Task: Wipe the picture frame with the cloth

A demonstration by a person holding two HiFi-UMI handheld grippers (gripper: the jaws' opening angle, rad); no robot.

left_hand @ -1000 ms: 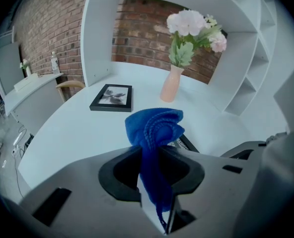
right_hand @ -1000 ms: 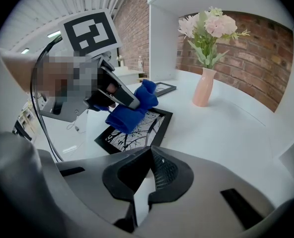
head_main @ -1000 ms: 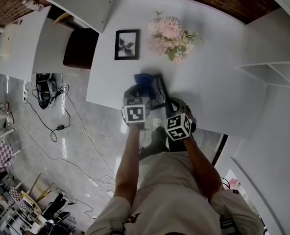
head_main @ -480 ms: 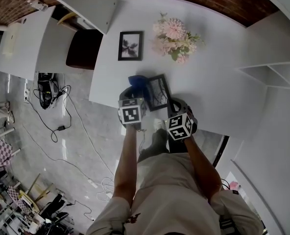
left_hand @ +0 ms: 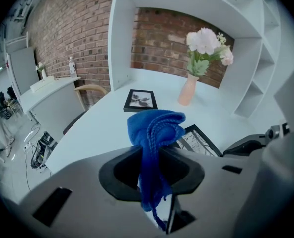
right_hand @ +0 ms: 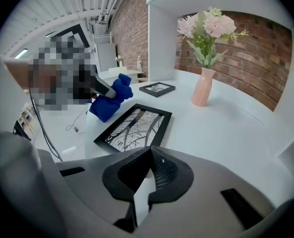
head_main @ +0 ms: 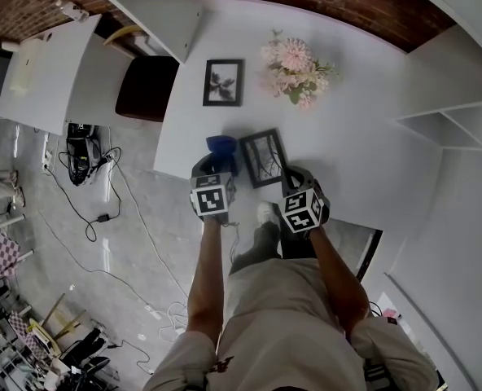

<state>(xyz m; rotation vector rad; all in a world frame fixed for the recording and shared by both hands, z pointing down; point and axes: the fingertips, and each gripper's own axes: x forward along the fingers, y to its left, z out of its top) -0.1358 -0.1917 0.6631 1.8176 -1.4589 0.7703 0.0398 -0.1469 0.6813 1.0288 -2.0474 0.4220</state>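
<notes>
A black picture frame (head_main: 262, 157) with a branch print lies flat near the front edge of the white table (head_main: 363, 153). My left gripper (head_main: 215, 169) is shut on a bunched blue cloth (head_main: 221, 145), held just left of the frame over the table's edge. In the left gripper view the cloth (left_hand: 154, 133) sticks up from between the jaws, with the frame (left_hand: 199, 140) to its right. My right gripper (head_main: 294, 177) is at the frame's near right corner, its jaws together with nothing between them. In the right gripper view the frame (right_hand: 134, 128) lies just ahead and the cloth (right_hand: 107, 100) is beyond its left side.
A second, smaller framed picture (head_main: 223, 82) lies farther back on the table. A pink vase of flowers (head_main: 296, 68) stands behind the frame. White shelving (head_main: 453, 120) rises on the right. A dark chair (head_main: 143, 88) stands off the table's left side, above a floor with cables.
My left gripper has carried the blue cloth leftward off the picture frame, so the whole print now shows. The right gripper has stayed at the frame's near corner.
</notes>
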